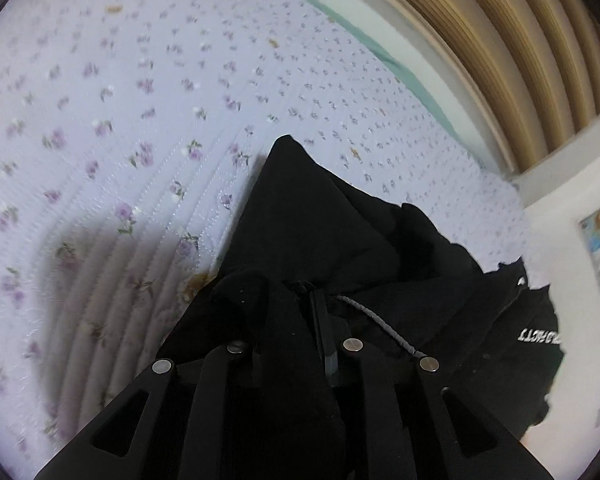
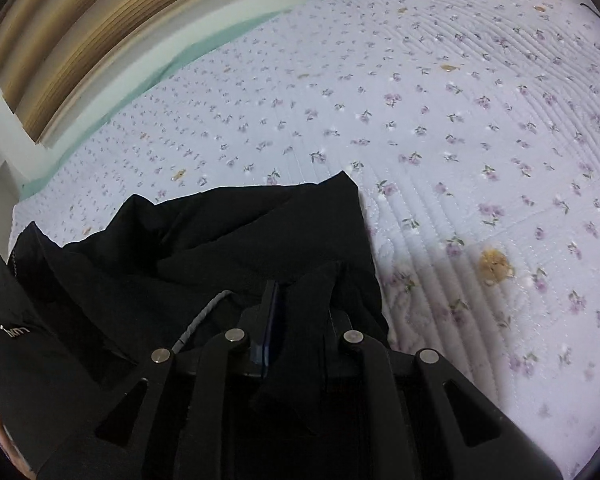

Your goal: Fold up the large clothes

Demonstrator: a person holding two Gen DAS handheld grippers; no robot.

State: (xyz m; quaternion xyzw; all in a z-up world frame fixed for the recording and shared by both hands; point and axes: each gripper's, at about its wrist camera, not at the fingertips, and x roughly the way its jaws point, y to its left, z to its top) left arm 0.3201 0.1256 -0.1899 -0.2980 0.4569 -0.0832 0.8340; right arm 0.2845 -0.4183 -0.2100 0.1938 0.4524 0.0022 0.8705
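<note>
The left gripper [image 1: 296, 320] is clenched on a bunched fold of the black hoodie [image 1: 340, 232], its fingers close together with dark cloth pinched between them and draped over the linkage. The right gripper [image 2: 296, 304] is likewise clamped on the black hoodie [image 2: 228, 240], a flap of fabric rising between its fingers. The garment hangs slack from both grips and spreads forward onto the bed, its far edge lying on the quilted bedspread [image 1: 120, 100], pale lilac with small purple flower sprigs. A grey drawstring cord [image 1: 380, 324] runs across the cloth beside the left gripper, and the same cord [image 2: 202, 316] shows by the right one. White printed lettering [image 1: 540, 336] sits on a fold toward the garment's side, too distorted to read. Beyond the bedspread [image 2: 460, 120], tan pleated curtains [image 1: 520, 40] hang along the wall.
</note>
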